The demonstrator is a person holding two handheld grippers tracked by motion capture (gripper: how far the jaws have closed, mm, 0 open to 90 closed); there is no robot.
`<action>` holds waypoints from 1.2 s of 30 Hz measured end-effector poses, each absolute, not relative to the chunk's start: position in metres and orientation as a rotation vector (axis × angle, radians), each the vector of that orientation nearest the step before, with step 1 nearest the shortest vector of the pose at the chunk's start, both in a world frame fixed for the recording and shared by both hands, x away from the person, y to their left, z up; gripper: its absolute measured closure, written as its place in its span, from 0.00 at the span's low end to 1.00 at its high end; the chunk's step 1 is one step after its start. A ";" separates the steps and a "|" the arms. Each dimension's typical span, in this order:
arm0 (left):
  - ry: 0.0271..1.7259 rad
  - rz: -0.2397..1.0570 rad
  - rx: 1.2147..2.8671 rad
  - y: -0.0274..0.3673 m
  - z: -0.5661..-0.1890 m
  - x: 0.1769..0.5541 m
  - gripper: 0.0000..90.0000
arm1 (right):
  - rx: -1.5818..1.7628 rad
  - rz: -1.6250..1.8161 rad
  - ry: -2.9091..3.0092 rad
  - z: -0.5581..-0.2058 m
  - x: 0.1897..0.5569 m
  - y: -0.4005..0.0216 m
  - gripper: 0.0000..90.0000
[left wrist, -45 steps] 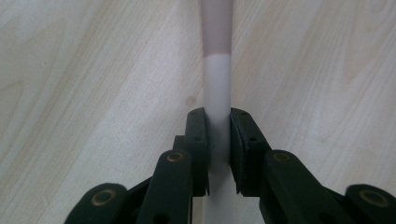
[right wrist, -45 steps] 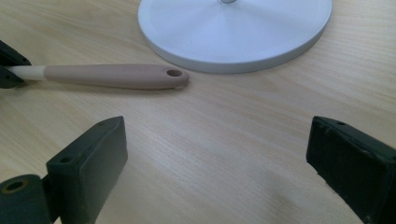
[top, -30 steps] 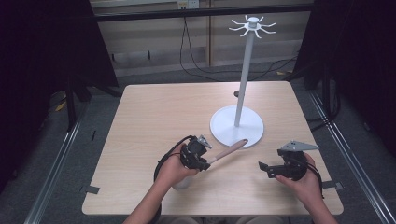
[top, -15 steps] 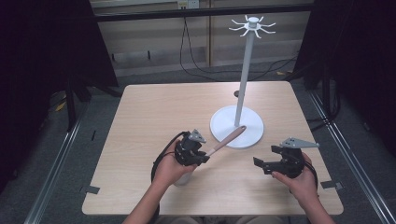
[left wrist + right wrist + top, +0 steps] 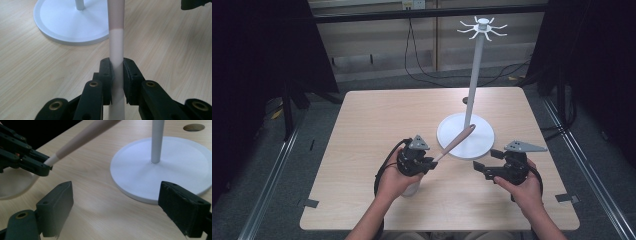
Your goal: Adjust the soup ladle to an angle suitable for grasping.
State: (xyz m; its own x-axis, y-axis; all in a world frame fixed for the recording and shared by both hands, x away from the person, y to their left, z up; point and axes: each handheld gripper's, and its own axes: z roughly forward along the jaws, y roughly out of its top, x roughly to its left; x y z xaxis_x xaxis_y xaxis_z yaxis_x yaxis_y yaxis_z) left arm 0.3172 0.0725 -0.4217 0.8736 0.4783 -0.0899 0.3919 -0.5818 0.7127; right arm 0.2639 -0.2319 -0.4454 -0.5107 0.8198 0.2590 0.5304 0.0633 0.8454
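no writing, label, brand, number or sign can be read in any of the pictures.
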 end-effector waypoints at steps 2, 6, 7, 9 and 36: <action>0.619 0.139 2.250 0.072 -0.422 0.317 0.87 | 1.361 1.436 2.053 -0.444 0.264 -0.230 0.15; 0.626 0.156 2.234 0.073 -0.421 0.317 0.87 | 1.364 1.490 2.035 -0.439 0.267 -0.222 0.18; 0.630 0.162 2.224 0.073 -0.421 0.317 0.87 | 1.362 1.494 2.034 -0.438 0.268 -0.220 0.18; 0.631 0.166 2.212 0.073 -0.421 0.316 0.87 | 1.358 1.510 2.033 -0.436 0.269 -0.216 0.20; 0.597 0.172 2.144 0.059 -0.410 0.305 0.87 | 1.375 1.621 2.002 -0.412 0.287 -0.179 0.30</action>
